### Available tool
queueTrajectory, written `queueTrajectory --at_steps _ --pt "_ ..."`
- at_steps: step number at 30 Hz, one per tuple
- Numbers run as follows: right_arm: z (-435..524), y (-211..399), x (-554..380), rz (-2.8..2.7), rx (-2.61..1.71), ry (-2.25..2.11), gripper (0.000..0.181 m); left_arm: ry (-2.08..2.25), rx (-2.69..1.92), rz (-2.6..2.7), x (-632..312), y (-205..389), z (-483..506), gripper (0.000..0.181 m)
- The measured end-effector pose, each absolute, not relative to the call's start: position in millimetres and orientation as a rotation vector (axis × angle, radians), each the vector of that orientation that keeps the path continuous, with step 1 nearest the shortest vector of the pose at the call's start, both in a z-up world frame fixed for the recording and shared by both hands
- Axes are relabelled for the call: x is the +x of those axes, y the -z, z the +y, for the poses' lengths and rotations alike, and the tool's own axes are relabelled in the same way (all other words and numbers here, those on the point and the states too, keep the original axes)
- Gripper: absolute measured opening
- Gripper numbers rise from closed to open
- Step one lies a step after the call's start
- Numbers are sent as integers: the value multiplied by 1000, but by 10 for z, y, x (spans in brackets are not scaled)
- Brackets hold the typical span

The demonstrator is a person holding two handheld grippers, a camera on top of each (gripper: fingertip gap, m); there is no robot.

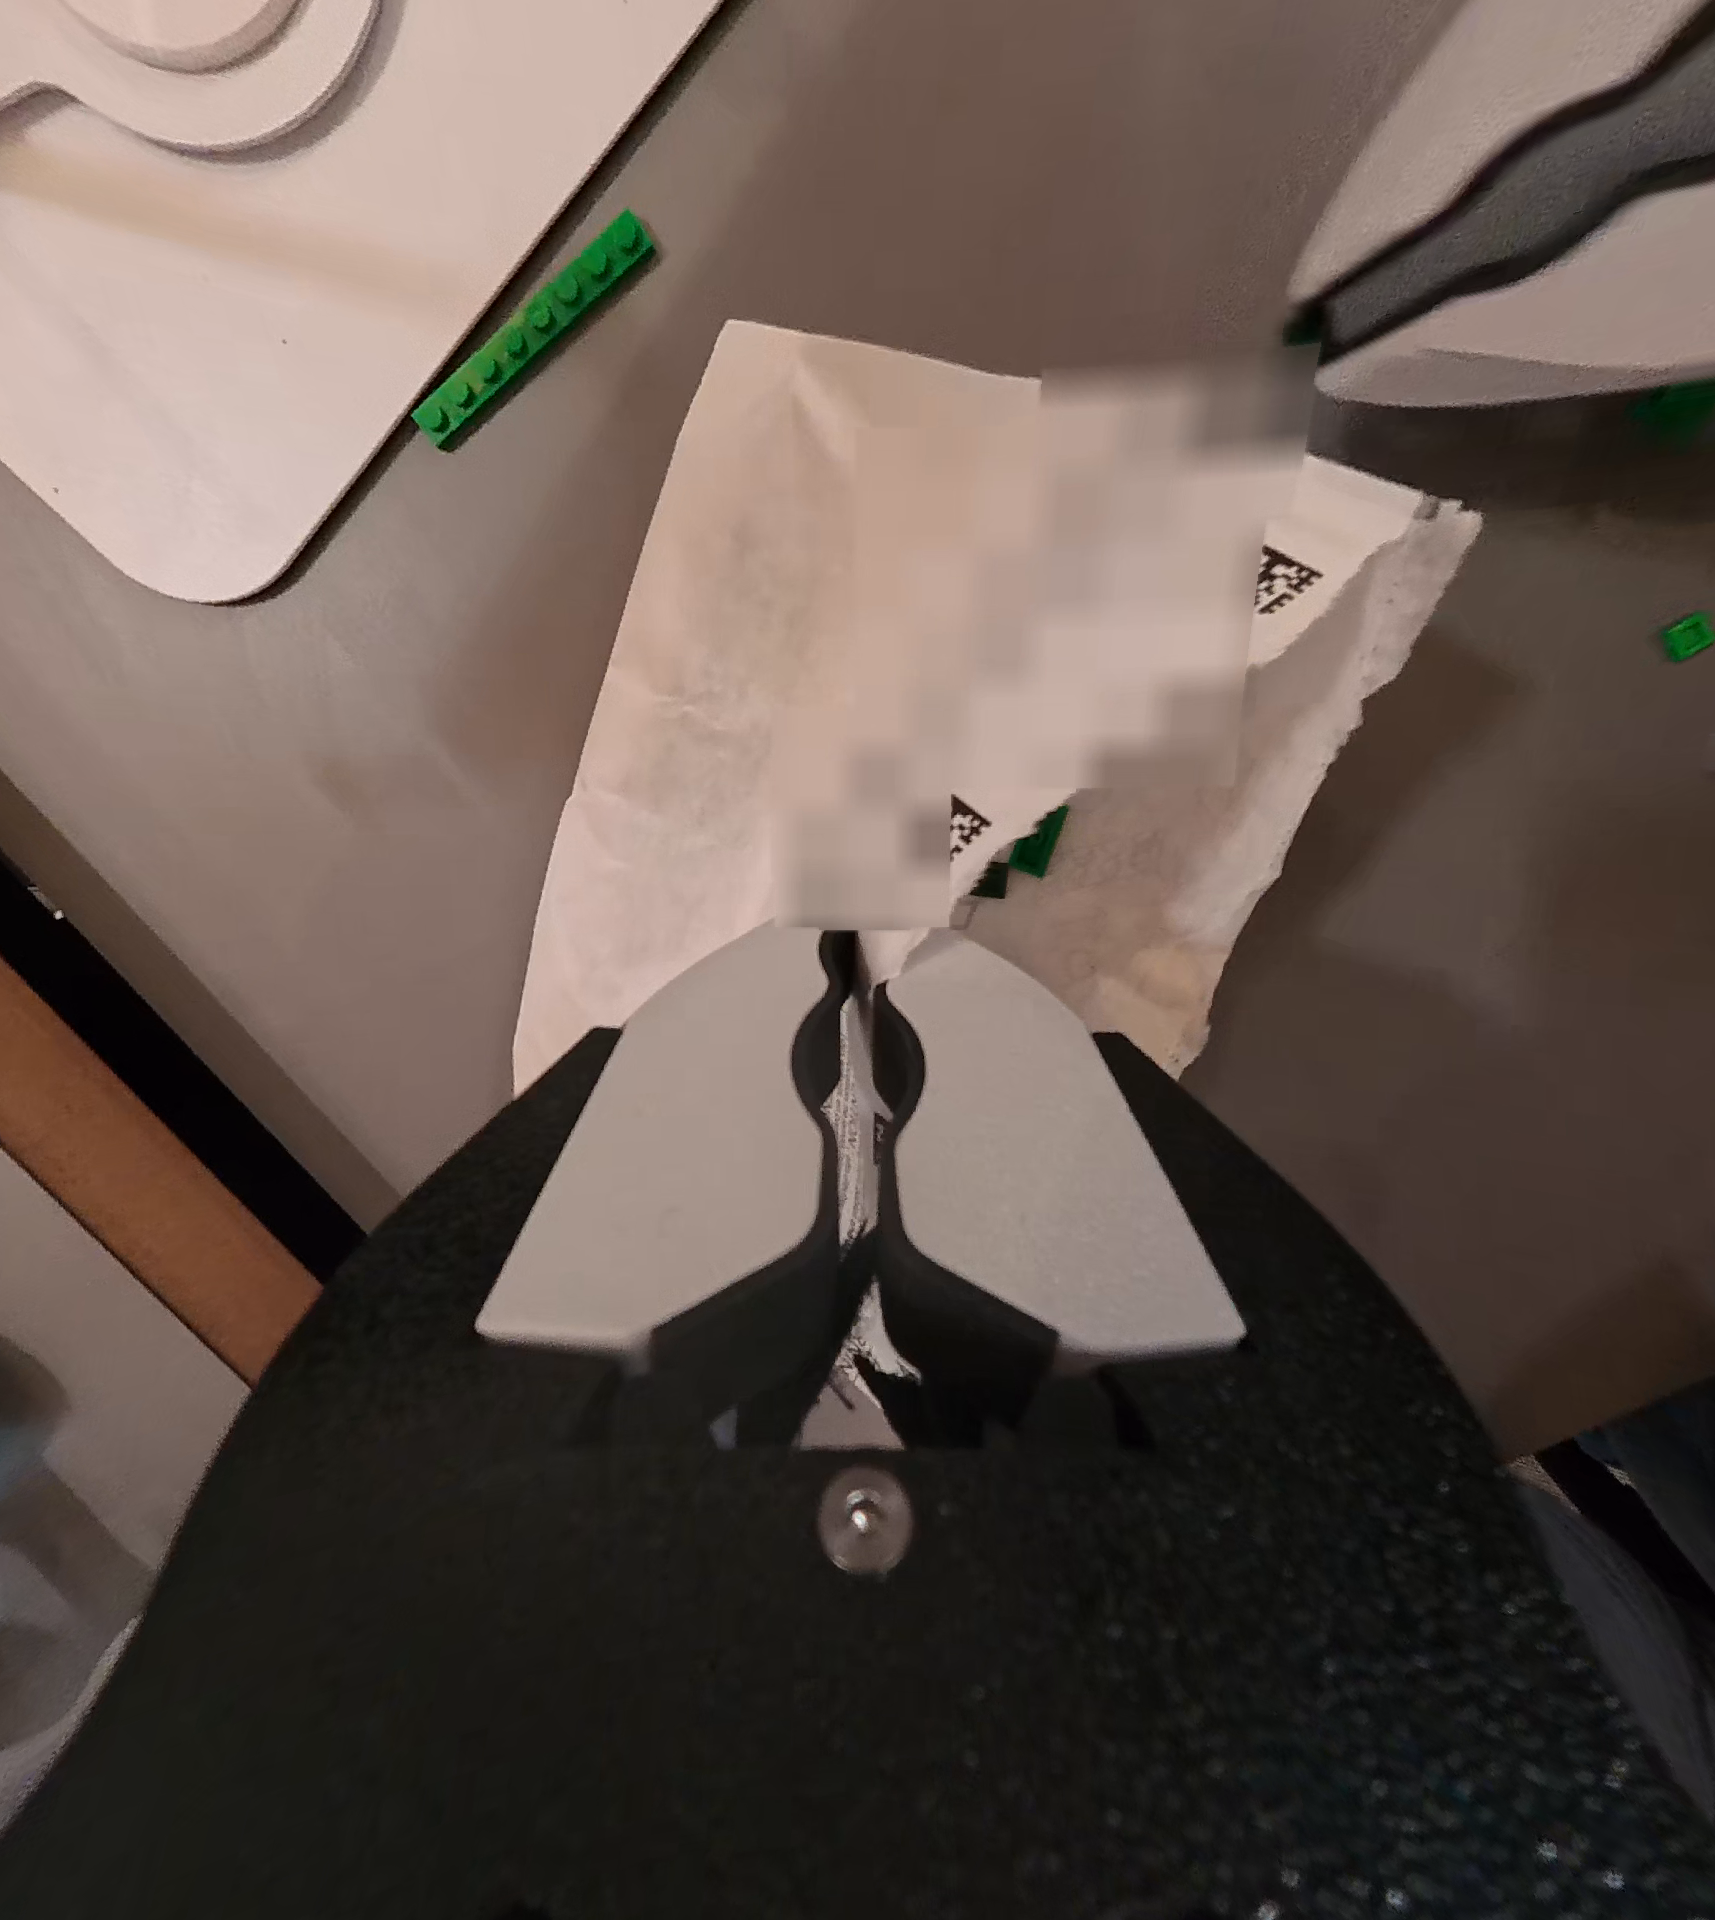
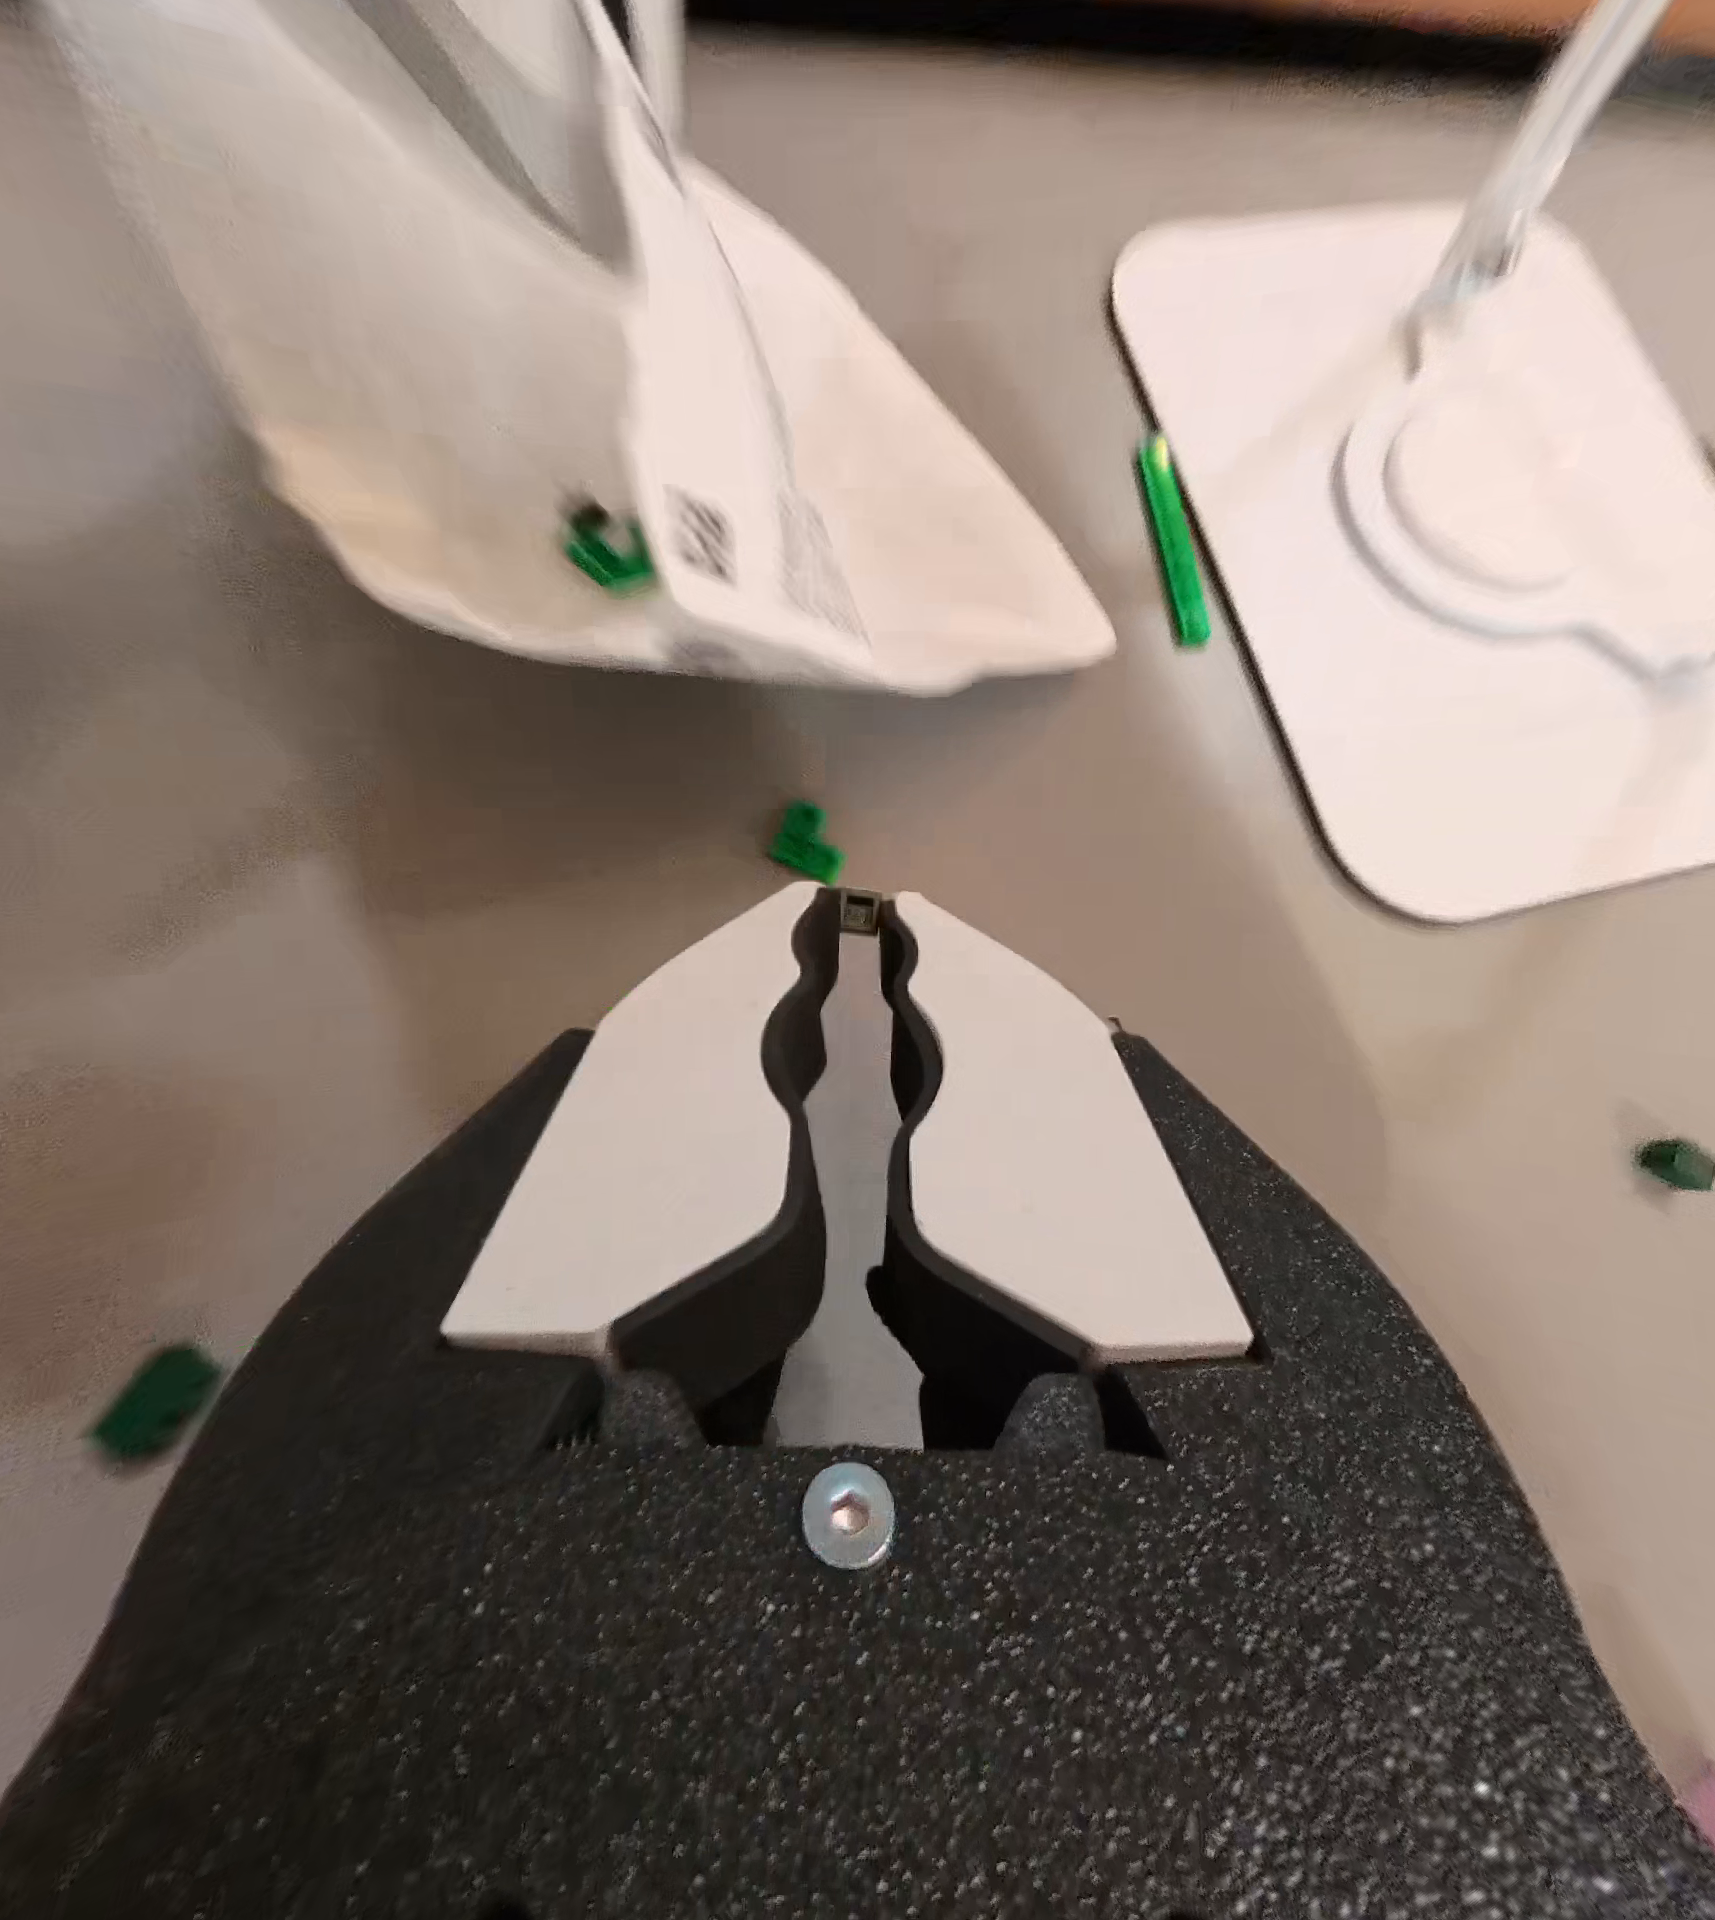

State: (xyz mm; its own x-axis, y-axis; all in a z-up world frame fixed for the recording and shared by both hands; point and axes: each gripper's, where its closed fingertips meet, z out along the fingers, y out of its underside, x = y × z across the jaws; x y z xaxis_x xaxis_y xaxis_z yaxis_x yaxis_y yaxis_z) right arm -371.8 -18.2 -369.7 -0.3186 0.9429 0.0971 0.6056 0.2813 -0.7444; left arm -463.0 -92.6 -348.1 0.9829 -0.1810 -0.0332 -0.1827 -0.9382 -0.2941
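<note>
Paper bag [image 1: 728,623]: white, creased, with a ragged torn edge on one side and black printed code squares on its face; part of it is masked by a mosaic patch. The left gripper [image 1: 868,956] has its fingers closed together on a fold of the bag, and a strip of paper runs back between them. In the right wrist view the bag hangs tilted over the grey table [image 2: 209,935], wide end lowest; whether that end touches the table cannot be told. A bright green brick [image 2: 609,551] sits at the low edge of the bag. The right gripper [image 2: 858,902] has its fingers nearly together, pinching a small dark square piece [image 2: 858,918] at the very tips. Another green brick [image 2: 806,836] lies on the table just ahead of those tips, between them and the bag. A white base plate [image 2: 1455,727] with a clear rod [image 2: 1518,166] rising from it stands to the side, well apart from the bag. A long green studded strip [image 2: 1173,540] lies just beside the plate's edge. Further loose green bricks lie scattered: one dark [image 2: 1676,1164], one blurred [image 2: 152,1403].
</note>
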Motion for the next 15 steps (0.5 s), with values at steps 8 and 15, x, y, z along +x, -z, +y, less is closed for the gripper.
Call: queueTrajectory --at_steps 8,15 --pt "-1029 3183 -3928 -1967 -1028 -959 7 -23 -2843 289 -4590 3500 -899 0" --pt "-1049 3474 -4079 -2040 -960 -719 11 -12 -2825 282 -4605 3463 -922 0"
